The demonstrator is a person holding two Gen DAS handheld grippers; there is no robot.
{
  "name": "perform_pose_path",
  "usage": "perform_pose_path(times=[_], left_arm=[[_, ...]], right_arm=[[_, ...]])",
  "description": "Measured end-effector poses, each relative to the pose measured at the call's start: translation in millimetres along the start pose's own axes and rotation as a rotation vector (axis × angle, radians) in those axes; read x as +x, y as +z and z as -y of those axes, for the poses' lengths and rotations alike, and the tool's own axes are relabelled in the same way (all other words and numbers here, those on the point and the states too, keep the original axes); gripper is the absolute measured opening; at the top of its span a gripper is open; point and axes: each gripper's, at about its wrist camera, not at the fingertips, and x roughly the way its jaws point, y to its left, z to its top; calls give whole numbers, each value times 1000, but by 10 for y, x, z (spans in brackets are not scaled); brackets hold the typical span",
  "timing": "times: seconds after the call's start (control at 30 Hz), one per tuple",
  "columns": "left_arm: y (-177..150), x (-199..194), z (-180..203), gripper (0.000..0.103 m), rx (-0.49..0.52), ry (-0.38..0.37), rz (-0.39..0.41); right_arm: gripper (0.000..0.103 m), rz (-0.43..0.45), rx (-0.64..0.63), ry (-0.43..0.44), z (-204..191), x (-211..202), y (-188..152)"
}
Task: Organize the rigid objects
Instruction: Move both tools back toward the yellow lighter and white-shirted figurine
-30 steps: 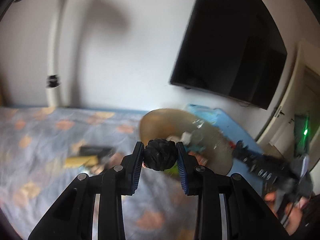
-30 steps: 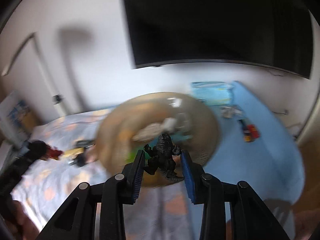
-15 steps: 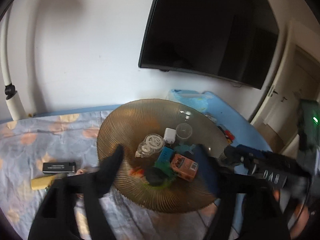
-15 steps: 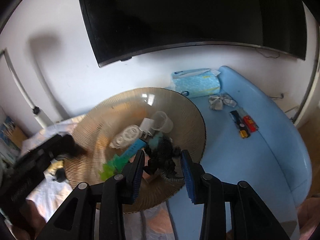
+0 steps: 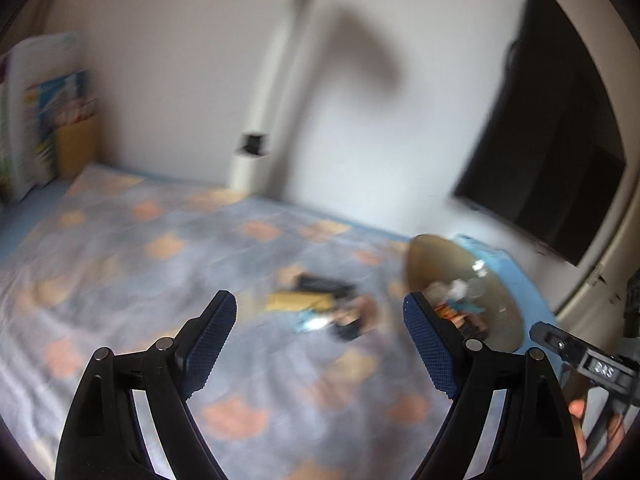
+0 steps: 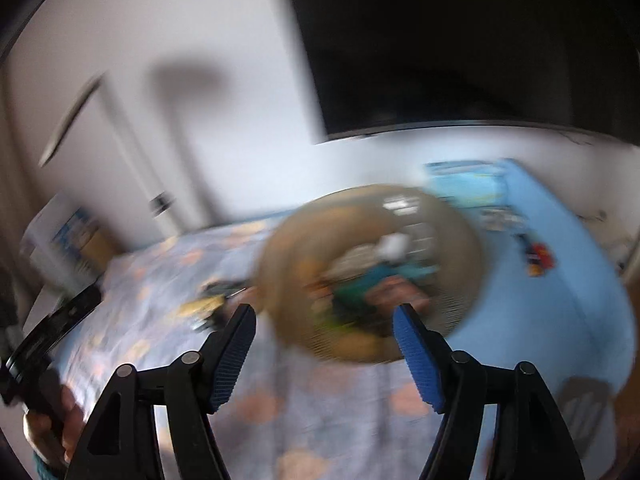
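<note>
Both toys gone from opening jaws, left gripper [image 5: 320,320], right gripper [image 6: 324,332]; plate [image 6: 452,312] blurred.

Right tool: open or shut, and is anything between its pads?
Open and opening. The right tool has its blue pads wide apart with nothing between them.

Ahead of your right gripper, the ribbed plate [image 6: 452,300] is amber-brown. Beneath it your sheet [image 6: 160,300] is lilac-grey with peach patches; right of it, the surface [image 6: 560,320] is sky blue.

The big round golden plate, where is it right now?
The golden plate lies on the bed, at the patterned sheet's right edge beside the blue mat, below the dark screen.
</note>
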Motion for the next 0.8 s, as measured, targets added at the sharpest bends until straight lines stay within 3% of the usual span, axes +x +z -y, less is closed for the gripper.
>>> perform_pose_path(times=[0.2,0.37,0.53,0.8], left_arm=[[-543,124,-411,89,35,59,-102],[-759,286,-610,89,-4,83,-159],[-765,465,-650,91,-20,9,-262],[-759,485,-653,91,-27,7,-290]], right_arm=[[80,-69,-187,51,-734,401,-591],[80,-133,-247,63,-858,783,-1006],[81,-140,-257,67,-817,876,-1110],[85,-154,-287,82,-861,885,-1141]])
